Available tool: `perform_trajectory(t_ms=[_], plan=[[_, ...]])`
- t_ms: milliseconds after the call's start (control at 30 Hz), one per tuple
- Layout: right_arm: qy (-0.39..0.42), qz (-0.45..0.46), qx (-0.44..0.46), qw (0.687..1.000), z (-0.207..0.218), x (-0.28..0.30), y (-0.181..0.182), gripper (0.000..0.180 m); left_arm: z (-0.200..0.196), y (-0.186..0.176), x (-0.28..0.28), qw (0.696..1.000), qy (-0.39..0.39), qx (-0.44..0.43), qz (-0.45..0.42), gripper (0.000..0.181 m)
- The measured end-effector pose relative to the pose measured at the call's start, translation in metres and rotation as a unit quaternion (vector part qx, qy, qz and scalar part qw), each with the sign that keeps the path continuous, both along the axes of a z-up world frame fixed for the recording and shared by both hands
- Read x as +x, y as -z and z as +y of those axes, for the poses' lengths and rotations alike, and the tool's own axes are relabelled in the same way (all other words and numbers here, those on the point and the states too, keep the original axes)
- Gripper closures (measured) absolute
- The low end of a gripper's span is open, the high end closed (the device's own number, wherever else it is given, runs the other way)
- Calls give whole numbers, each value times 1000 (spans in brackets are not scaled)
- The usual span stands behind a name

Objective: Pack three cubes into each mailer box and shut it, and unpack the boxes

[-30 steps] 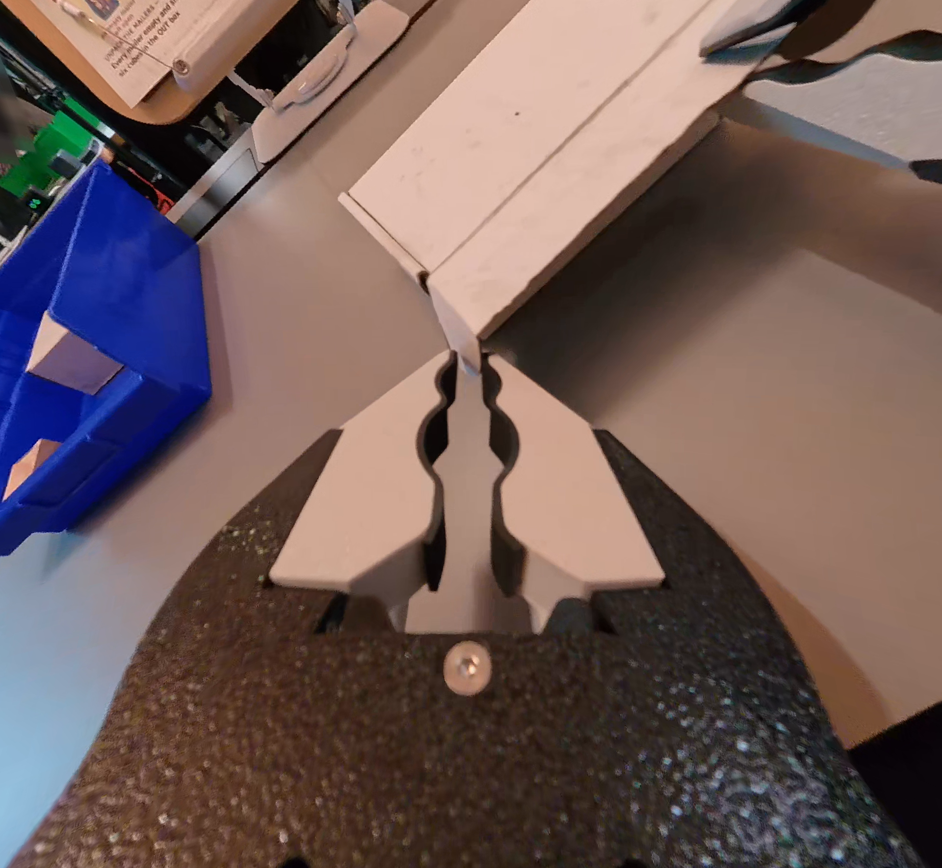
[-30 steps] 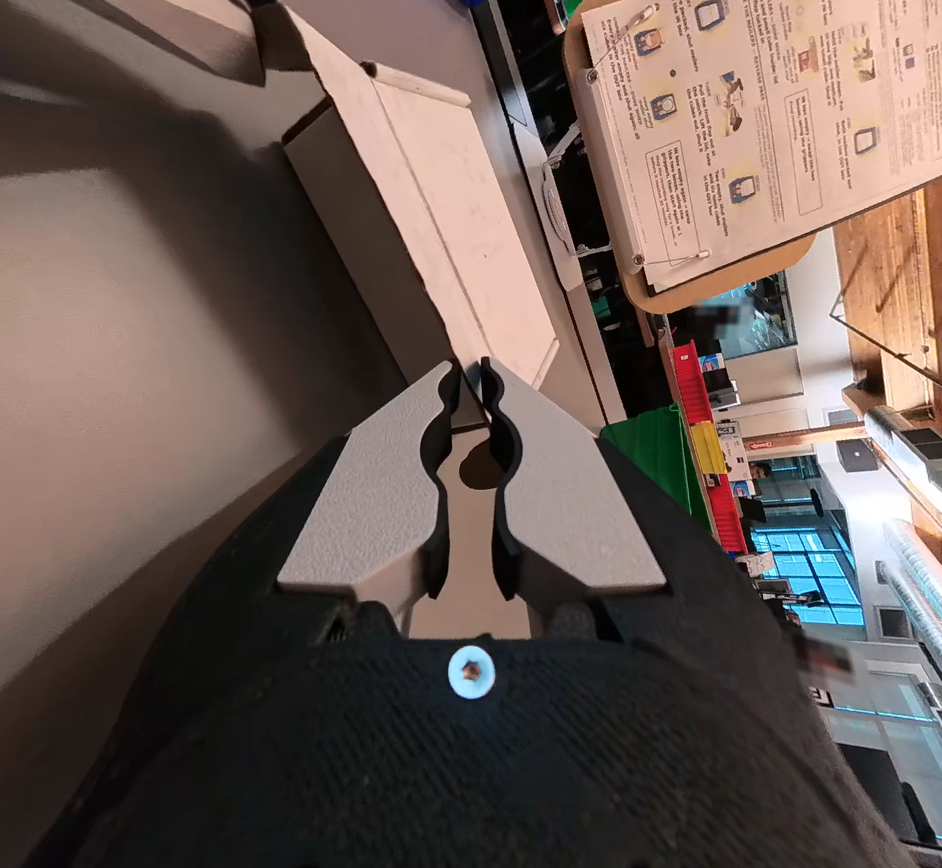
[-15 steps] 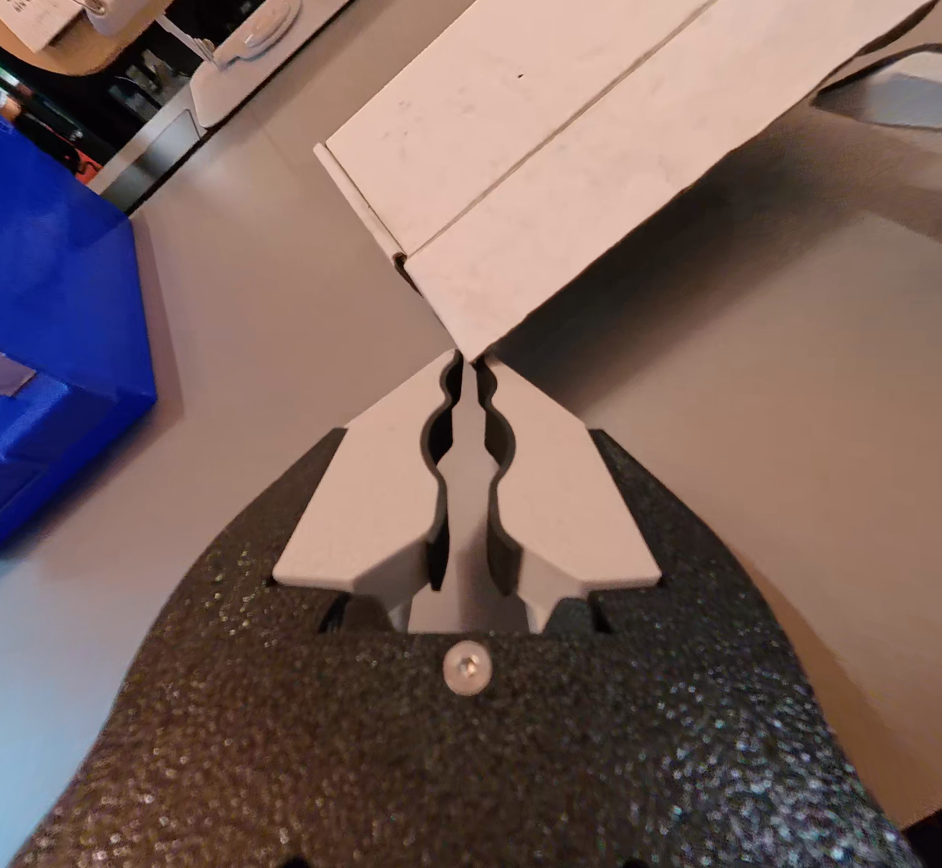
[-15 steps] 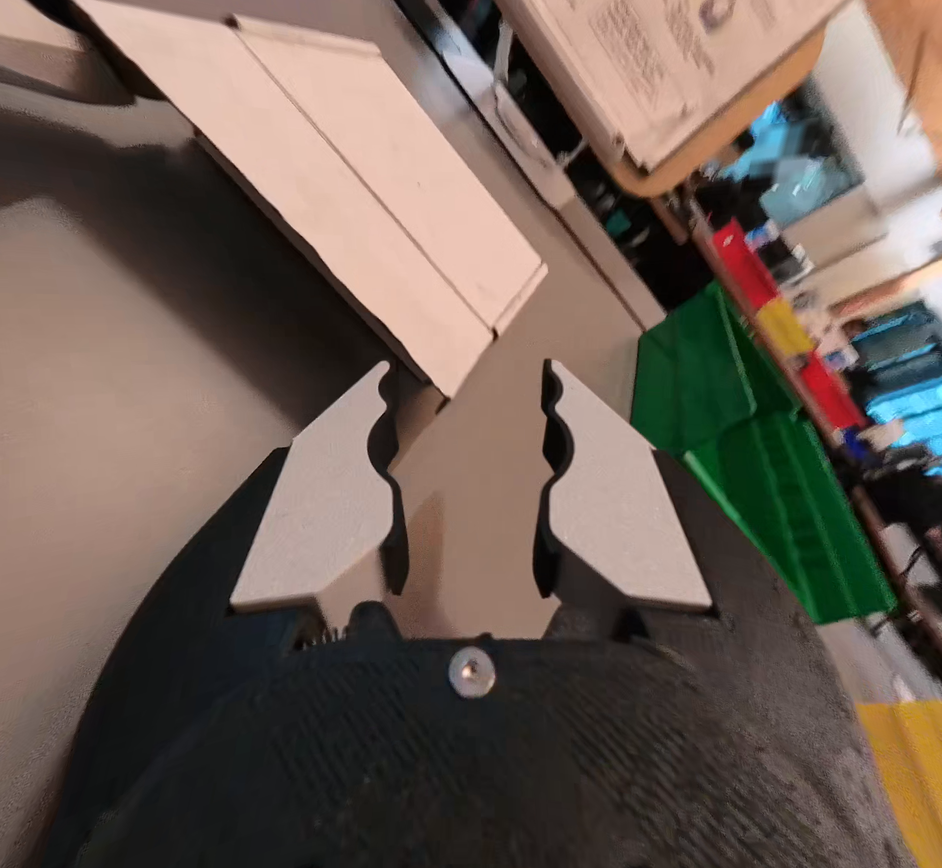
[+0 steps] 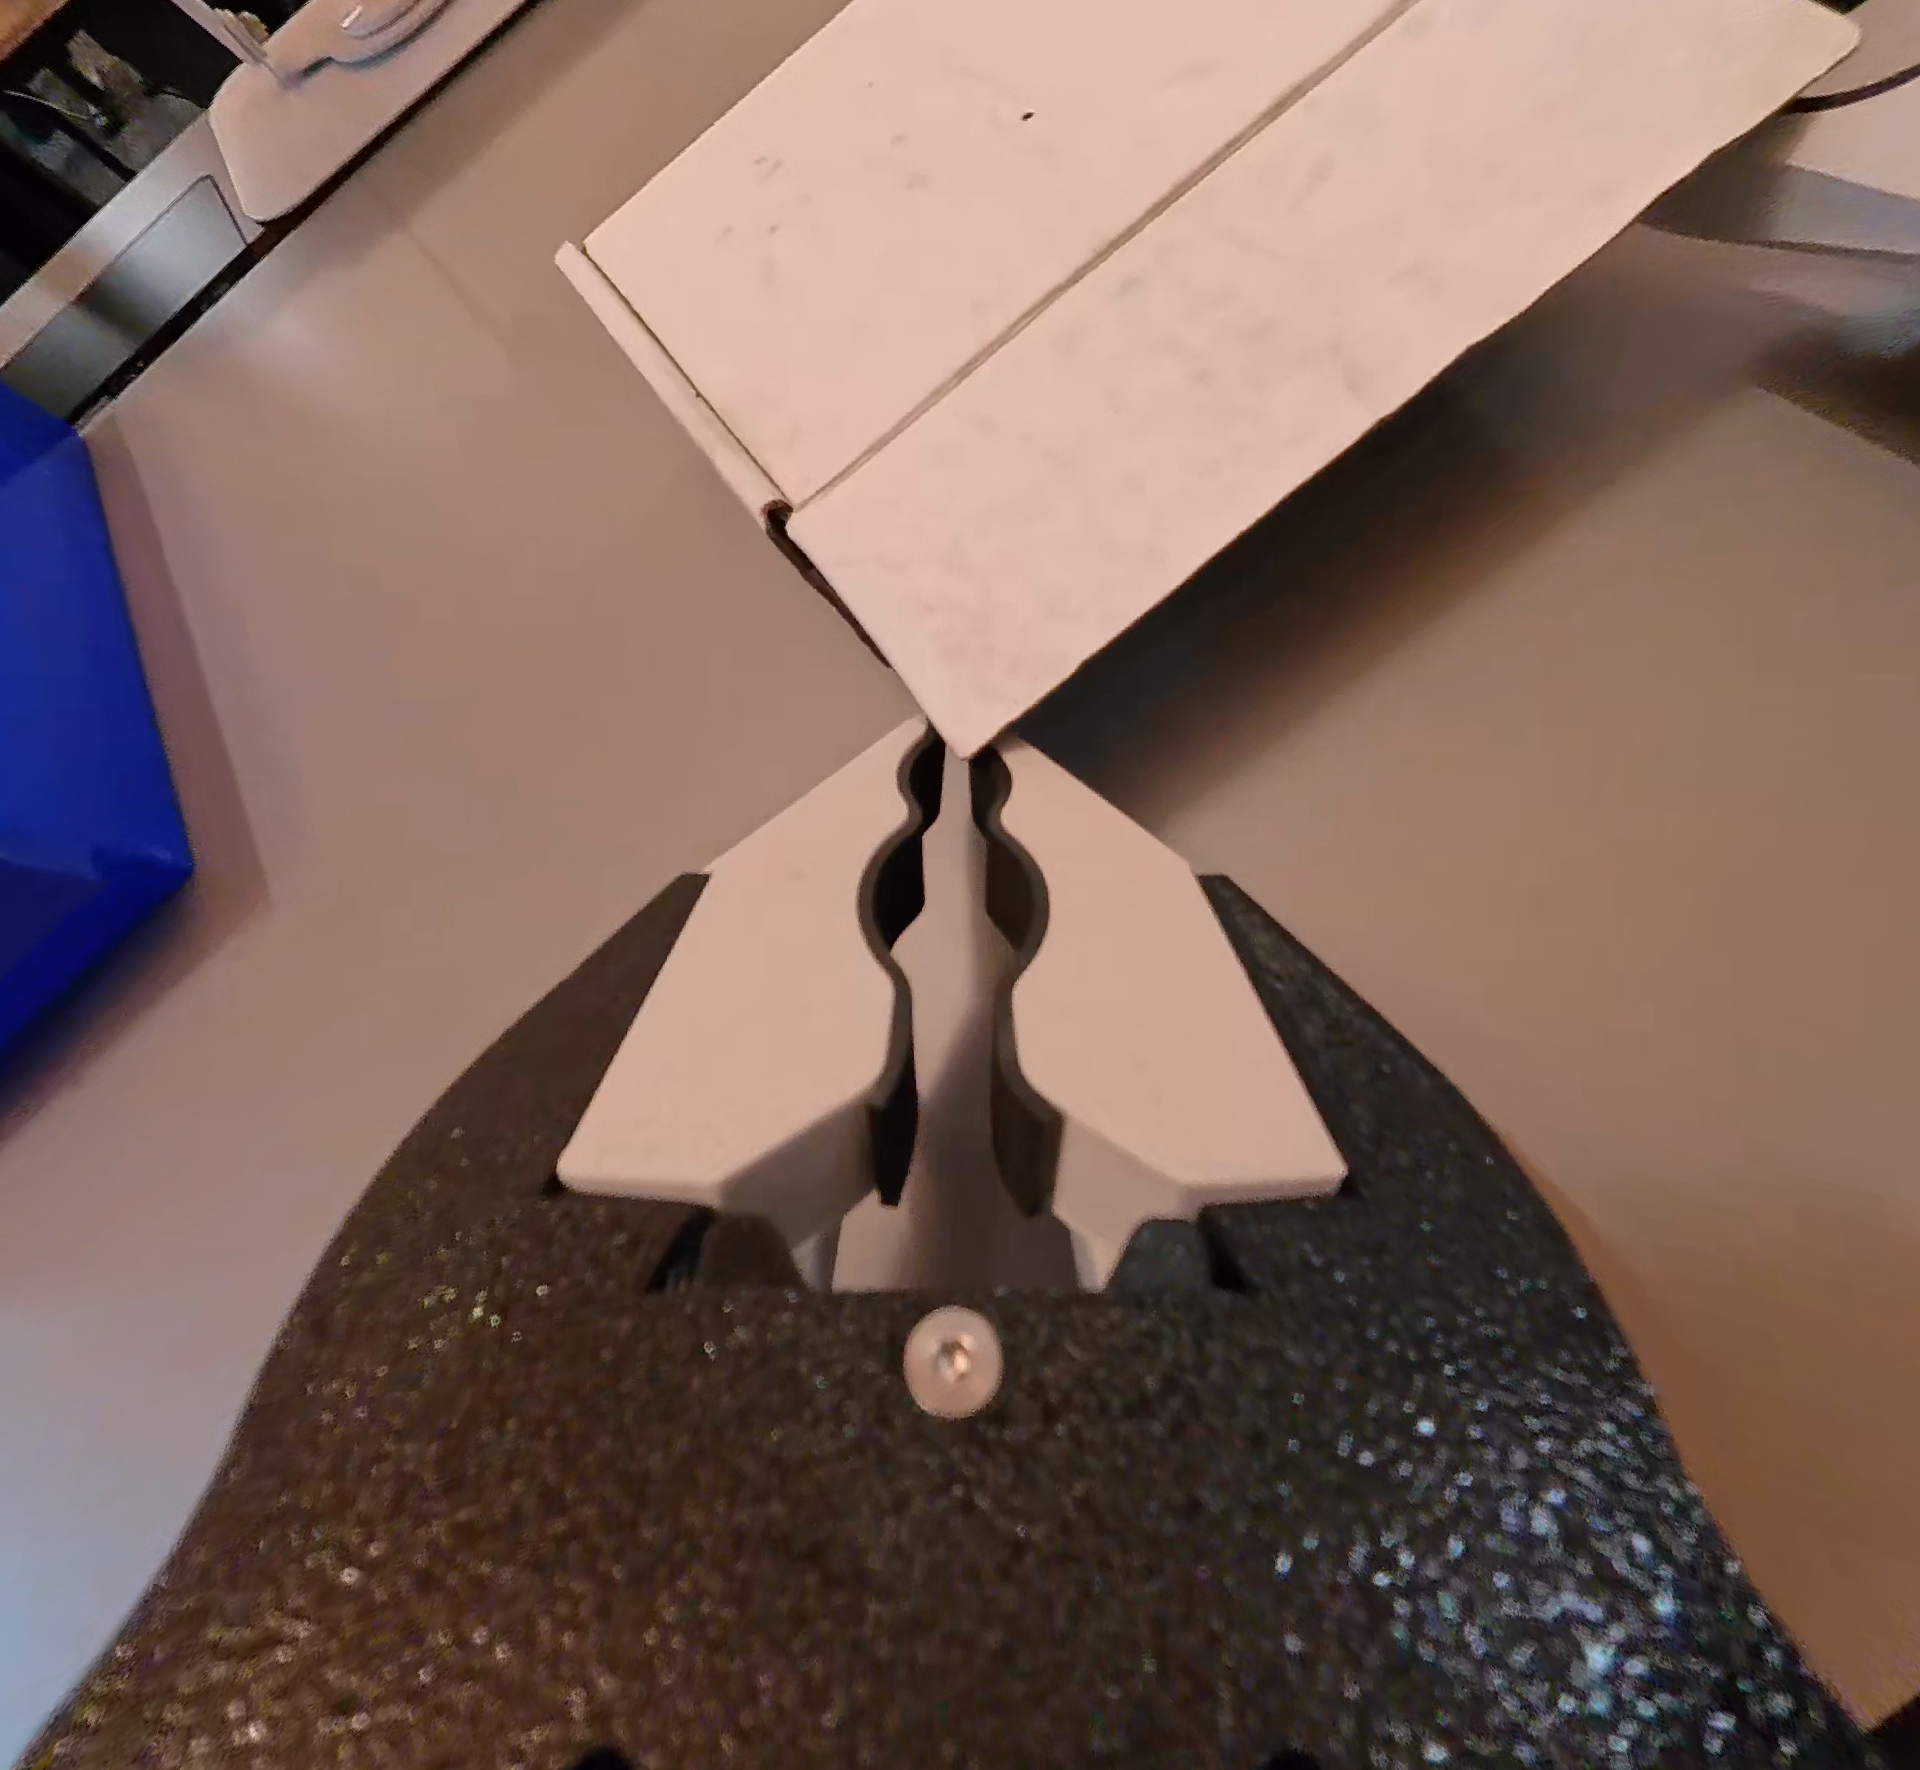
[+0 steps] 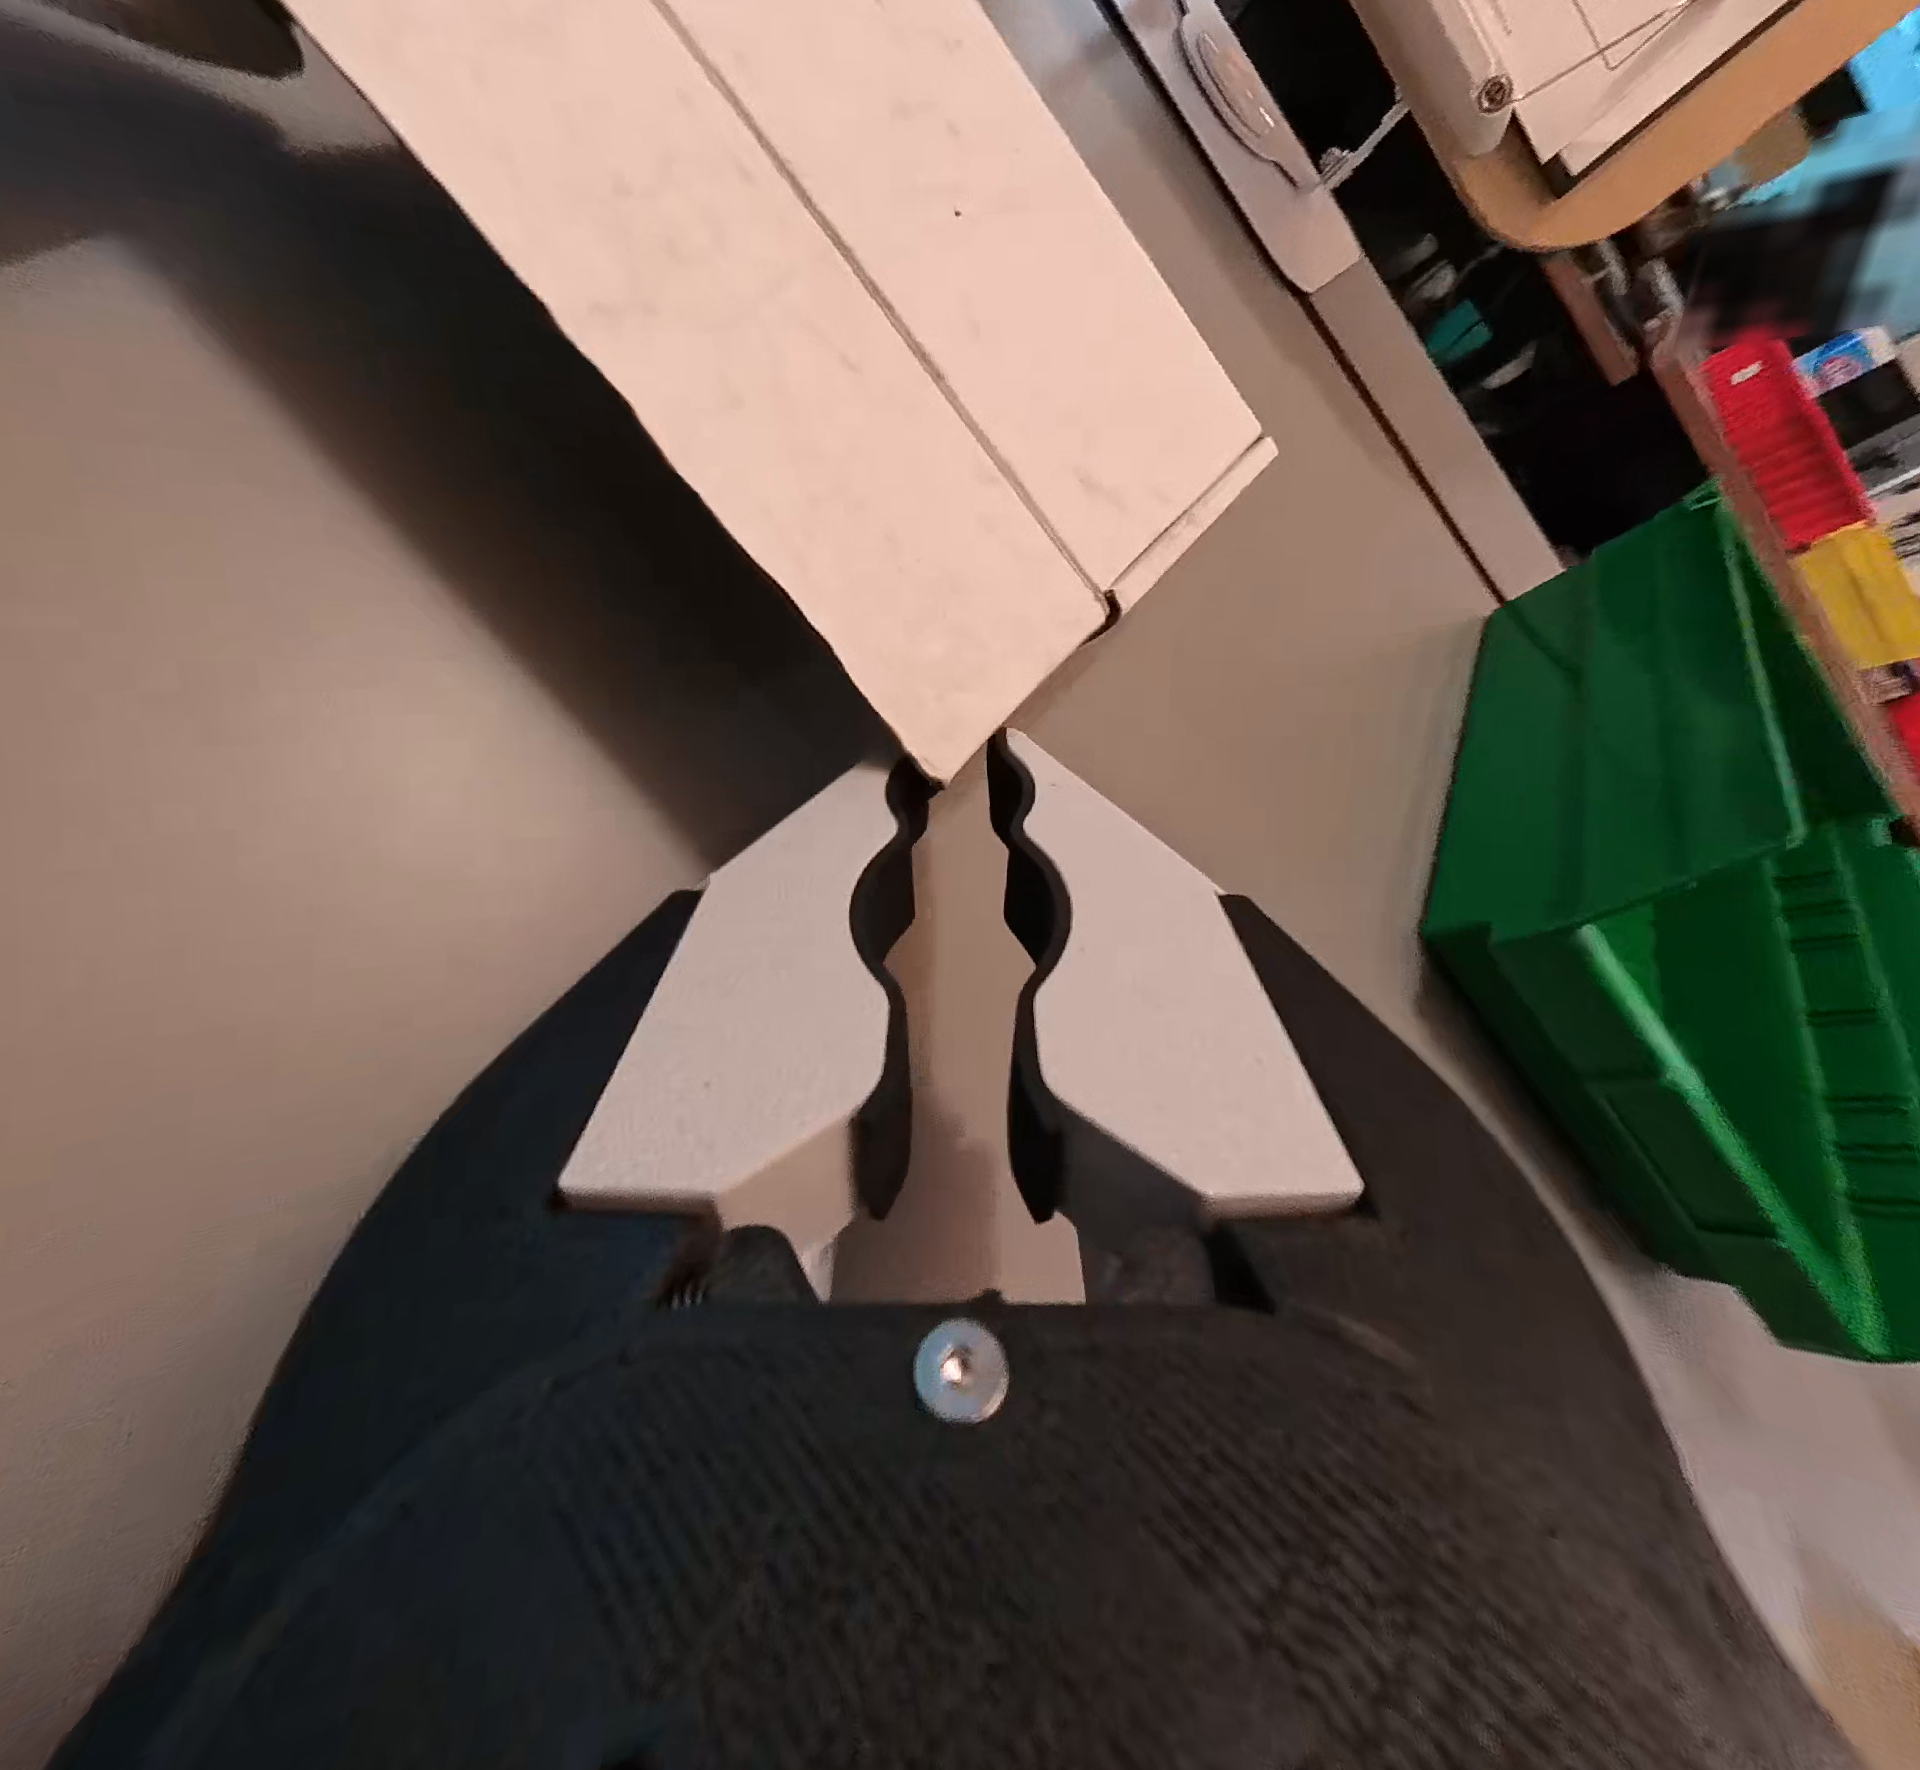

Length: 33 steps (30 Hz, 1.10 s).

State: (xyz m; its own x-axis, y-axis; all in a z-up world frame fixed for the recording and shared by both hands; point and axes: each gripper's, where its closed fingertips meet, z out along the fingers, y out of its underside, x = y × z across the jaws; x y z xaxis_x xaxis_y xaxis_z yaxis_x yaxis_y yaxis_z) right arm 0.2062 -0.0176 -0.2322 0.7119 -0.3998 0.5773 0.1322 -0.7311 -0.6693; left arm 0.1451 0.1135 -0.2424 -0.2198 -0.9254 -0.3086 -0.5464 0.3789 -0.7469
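Your left gripper was pinched on the near corner of the white mailer box, fingers nearly together, angled down toward the grey surface. Your right gripper had narrowed onto the opposite front corner, its left finger touching the flap; whether it truly clamped the box, you couldn't tell. The closed box sat tilted between both, a blue bin to its left, a green bin to its right.

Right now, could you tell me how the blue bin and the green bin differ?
The blue bin shows only in the left wrist view, at its left edge; the green bin only in the right wrist view, at its right. The blue looks plain-sided, the green ribbed. Both stand on the grey table, apart from the mailer box.
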Motion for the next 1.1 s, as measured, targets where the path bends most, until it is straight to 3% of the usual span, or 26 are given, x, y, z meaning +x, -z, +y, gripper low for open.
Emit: perform_trajectory(t_ms=[233, 433, 567, 633, 733, 867, 933, 1100], plan=[[-6, 53, 52, 997, 4, -1, -2, 170, -2, 0, 4, 998, 29, -57, 16, 179], [8, 31, 20, 999, 2, 7, 4, 171, -3, 6, 6, 996, 48, -58, 38, 176], [11, 20, 8, 1000, 0, 11, 5, 172, -6, 7, -3, 991, 103, -50, 72, 170], [7, 23, 10, 1000, 0, 12, 5, 172, -6, 2, -16, 982, 135, -78, 106, 168], [8, 19, 7, 1000, -1, 13, 6, 173, -15, -26, -30, 959, 177, -188, 120, 165], [10, 11, 1, 1000, -1, 14, 7, 173, 8, -65, 13, 965, 108, -239, 20, 166], [9, 12, 1, 1000, -1, 14, 7, 173, 19, -72, 38, 972, 97, -214, -21, 181], [12, 2, -5, 1000, -2, 15, 8, 173, 10, -66, 79, 966, 169, -196, -20, 181]])
